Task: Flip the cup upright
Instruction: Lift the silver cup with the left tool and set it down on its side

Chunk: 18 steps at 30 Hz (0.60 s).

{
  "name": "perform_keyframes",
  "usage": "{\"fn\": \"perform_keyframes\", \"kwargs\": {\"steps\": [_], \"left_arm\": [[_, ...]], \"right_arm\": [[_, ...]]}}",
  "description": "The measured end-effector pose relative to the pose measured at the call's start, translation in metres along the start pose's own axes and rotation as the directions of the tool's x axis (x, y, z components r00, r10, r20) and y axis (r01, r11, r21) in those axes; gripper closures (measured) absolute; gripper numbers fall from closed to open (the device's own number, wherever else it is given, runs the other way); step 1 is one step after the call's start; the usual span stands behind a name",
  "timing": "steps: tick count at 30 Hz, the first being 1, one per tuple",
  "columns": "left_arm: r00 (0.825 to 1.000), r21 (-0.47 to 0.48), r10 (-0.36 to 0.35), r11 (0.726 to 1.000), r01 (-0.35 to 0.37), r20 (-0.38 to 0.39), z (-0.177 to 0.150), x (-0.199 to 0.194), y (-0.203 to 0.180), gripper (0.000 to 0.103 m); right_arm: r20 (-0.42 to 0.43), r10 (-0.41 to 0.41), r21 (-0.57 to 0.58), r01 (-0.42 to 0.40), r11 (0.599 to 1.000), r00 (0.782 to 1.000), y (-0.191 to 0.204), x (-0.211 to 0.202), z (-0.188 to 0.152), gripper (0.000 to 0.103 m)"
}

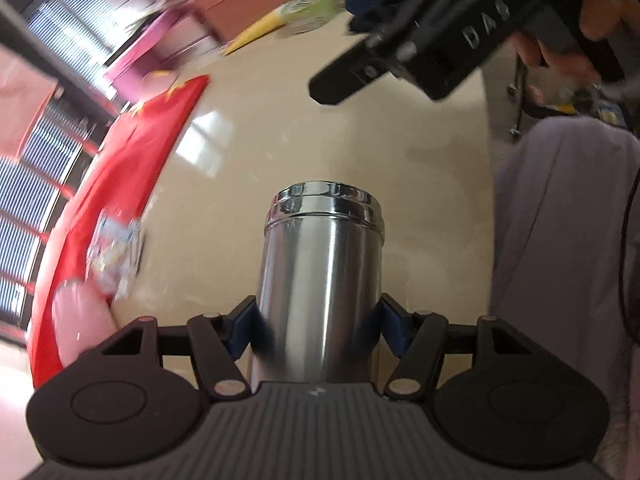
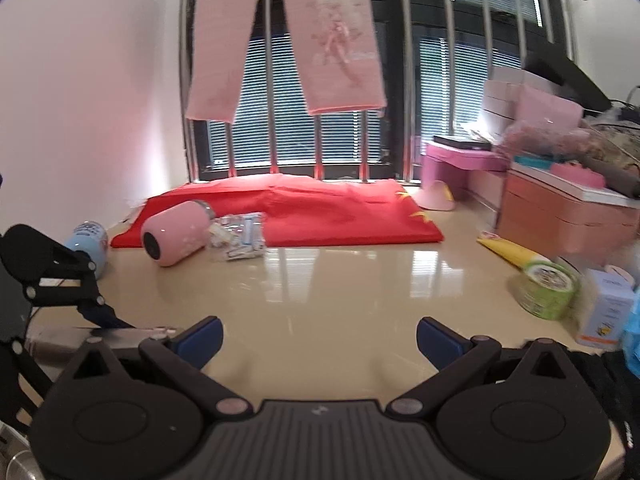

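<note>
My left gripper (image 1: 318, 326) is shut on a steel cup (image 1: 320, 276); its blue pads press both sides of the shiny body, and the ringed end points away from the camera over the beige floor. The scene is motion-blurred. In the right wrist view the left gripper (image 2: 52, 276) and a strip of the steel cup (image 2: 116, 336) show at the lower left. My right gripper (image 2: 319, 338) is open and empty above the floor; it shows at the top right of the left wrist view (image 1: 420, 44).
A red cloth (image 2: 280, 216) lies by the window with a pink bottle (image 2: 176, 236) on its side, a blue can (image 2: 90, 242) and plastic packets (image 2: 238, 238). A green tape roll (image 2: 546, 288), a yellow tube, boxes and pink furniture stand at the right.
</note>
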<state>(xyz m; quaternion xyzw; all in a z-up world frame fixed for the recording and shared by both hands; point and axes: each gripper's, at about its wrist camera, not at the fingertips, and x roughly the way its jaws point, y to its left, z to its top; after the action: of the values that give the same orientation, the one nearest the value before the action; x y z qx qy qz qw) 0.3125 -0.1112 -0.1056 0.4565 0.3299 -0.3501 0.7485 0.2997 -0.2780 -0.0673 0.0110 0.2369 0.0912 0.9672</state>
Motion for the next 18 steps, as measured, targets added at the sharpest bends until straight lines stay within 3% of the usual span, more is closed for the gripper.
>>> {"fn": "perform_keyframes", "kwargs": {"steps": [4,10,12,14,15,18], "left_arm": [[0.999,0.052,-0.047,0.998,0.047,0.011,-0.002,0.013,-0.002,0.039],[0.997,0.033,-0.079,0.996,0.078,0.022,-0.002,0.016,0.005,0.038],[0.998,0.039,-0.062,0.997,0.061,0.029,-0.004,0.010,0.004,0.032],[0.998,0.026,-0.031,0.999,0.030,0.063,-0.006,-0.005,0.008,0.011],[0.997,0.007,-0.017,1.000,0.016,0.080,-0.006,-0.012,0.008,0.006],[0.990,-0.111,0.027,0.994,-0.011,0.141,-0.013,-0.039,0.015,0.002]], "right_arm": [[-0.005,-0.022,0.013,0.022,1.000,1.000,-0.006,-0.007,-0.005,0.000],[-0.005,-0.035,0.014,0.035,0.999,0.999,-0.008,-0.013,-0.007,0.000],[-0.004,-0.033,0.012,0.033,0.999,0.999,-0.007,-0.014,-0.006,0.000],[-0.001,-0.028,0.009,0.028,1.000,1.000,-0.004,-0.016,-0.006,0.000],[0.001,-0.026,0.007,0.026,1.000,1.000,-0.003,-0.016,-0.005,0.000],[0.007,-0.016,0.002,0.016,1.000,1.000,0.000,-0.019,-0.004,0.000]]}}
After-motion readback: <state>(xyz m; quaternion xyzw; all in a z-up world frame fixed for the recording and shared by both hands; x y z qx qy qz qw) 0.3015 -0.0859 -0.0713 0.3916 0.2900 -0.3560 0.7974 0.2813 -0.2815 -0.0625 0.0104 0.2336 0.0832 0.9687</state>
